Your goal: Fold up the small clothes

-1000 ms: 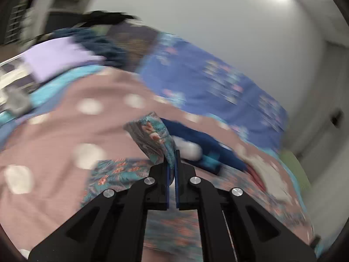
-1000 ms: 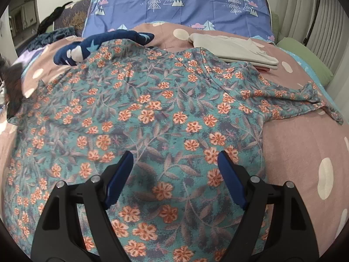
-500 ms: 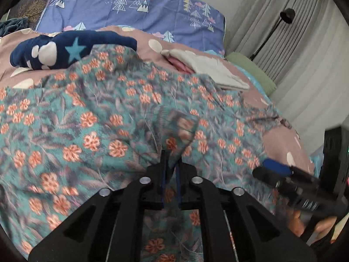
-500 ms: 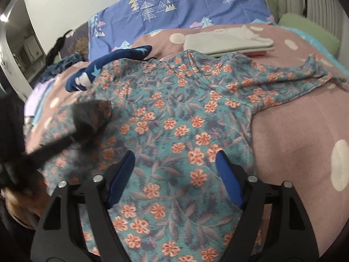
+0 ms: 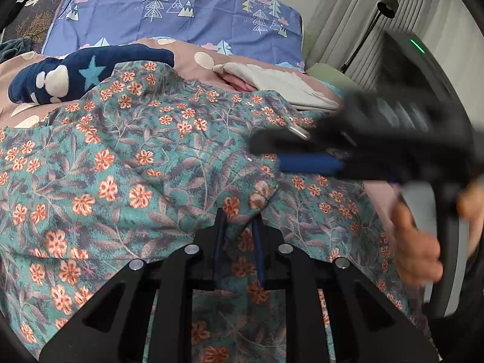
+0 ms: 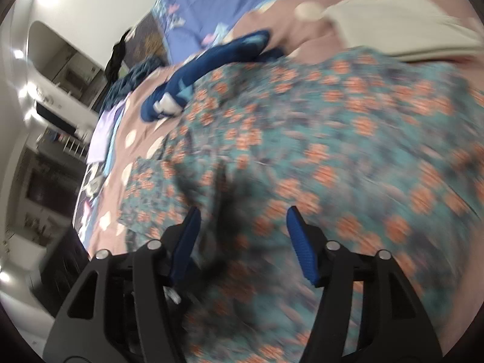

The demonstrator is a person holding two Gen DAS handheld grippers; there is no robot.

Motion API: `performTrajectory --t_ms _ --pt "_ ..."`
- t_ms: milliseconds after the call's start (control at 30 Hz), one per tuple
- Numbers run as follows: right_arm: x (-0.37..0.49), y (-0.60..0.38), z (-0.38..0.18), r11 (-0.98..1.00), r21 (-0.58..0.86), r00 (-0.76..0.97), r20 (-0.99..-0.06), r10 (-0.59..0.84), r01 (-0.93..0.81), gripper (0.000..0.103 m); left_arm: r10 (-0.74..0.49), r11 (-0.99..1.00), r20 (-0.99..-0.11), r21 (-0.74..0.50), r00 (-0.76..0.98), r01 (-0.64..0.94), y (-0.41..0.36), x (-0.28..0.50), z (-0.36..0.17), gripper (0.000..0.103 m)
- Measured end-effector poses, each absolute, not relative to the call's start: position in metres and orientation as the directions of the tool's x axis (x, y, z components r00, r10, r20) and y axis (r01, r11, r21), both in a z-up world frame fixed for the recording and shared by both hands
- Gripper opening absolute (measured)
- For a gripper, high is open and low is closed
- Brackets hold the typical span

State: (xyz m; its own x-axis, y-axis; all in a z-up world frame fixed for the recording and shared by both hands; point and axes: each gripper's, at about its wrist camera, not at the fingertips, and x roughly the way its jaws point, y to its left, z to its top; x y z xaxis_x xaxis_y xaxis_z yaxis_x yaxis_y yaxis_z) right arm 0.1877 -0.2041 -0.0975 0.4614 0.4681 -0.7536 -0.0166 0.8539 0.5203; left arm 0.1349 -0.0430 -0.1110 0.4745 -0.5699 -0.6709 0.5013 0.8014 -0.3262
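A teal floral garment with orange flowers lies spread over the bed, also in the right wrist view. My left gripper sits low over it with its jaws a little apart and a fold of the fabric between the pads. My right gripper is open and empty just above the garment; it also shows blurred in the left wrist view, reaching in from the right with a hand behind it.
A navy star-patterned piece lies at the back left. A folded beige stack sits at the back right. A blue tree-print pillow stands behind. A floor lamp and curtains are to the right.
My left gripper's jaws have parted slightly around the fabric fold. My right gripper has swung left across the garment and tilted, now close beside the left one.
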Motion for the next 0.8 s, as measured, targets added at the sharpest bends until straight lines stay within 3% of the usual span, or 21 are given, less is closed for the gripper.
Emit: performTrajectory --t_ms 133,167,200,233,267,500,600,667,733,800 --pt "0.22 -0.179 -0.114 0.84 0.541 0.349 -0.781 0.517 -0.035 0.062 -0.583 0.795 -0.664 -0.35 0.468 0.496 -0.039 0.133 -0.113 0.014" --pt "0.224 -0.175 -0.119 0.842 0.539 0.335 -0.788 0.517 -0.031 0.05 -0.591 0.791 -0.661 -0.362 0.463 0.494 -0.037 0.133 -0.113 0.013" --pt "0.228 -0.171 -0.124 0.85 0.527 0.321 -0.8 0.506 -0.027 0.027 -0.595 0.789 -0.659 -0.367 0.461 0.493 -0.036 0.133 -0.114 0.012" --pt "0.23 -0.169 -0.125 0.858 0.513 0.322 -0.809 0.492 -0.023 0.01 -0.596 0.788 -0.659 -0.369 0.46 0.493 -0.036 0.133 -0.113 0.011" --pt "0.229 -0.17 -0.125 0.86 0.51 0.334 -0.807 0.486 -0.021 0.003 -0.597 0.788 -0.658 -0.371 0.46 0.491 -0.035 0.133 -0.113 0.01" --pt "0.197 -0.202 -0.049 0.866 0.487 0.608 -0.655 0.448 -0.113 0.004 -0.679 0.731 -0.543 -0.44 0.494 0.521 -0.038 0.135 -0.073 0.004" --pt "0.195 -0.228 -0.044 0.891 0.452 0.654 -0.658 0.373 -0.054 0.004 -0.708 0.702 -0.515 -0.434 0.484 0.565 -0.054 0.13 -0.06 0.004" --pt "0.196 -0.25 -0.059 0.898 0.441 0.652 -0.683 0.328 0.011 0.004 -0.692 0.712 -0.537 -0.397 0.483 0.579 -0.065 0.123 -0.062 0.009" --pt "0.201 -0.273 -0.085 0.886 0.456 0.627 -0.716 0.307 0.087 0.004 -0.664 0.735 -0.561 -0.368 0.495 0.569 -0.064 0.12 -0.067 0.03" --pt "0.202 -0.285 -0.105 0.859 0.495 0.601 -0.729 0.328 0.131 0.004 -0.622 0.772 -0.58 -0.343 0.526 0.535 -0.049 0.118 -0.071 0.034"
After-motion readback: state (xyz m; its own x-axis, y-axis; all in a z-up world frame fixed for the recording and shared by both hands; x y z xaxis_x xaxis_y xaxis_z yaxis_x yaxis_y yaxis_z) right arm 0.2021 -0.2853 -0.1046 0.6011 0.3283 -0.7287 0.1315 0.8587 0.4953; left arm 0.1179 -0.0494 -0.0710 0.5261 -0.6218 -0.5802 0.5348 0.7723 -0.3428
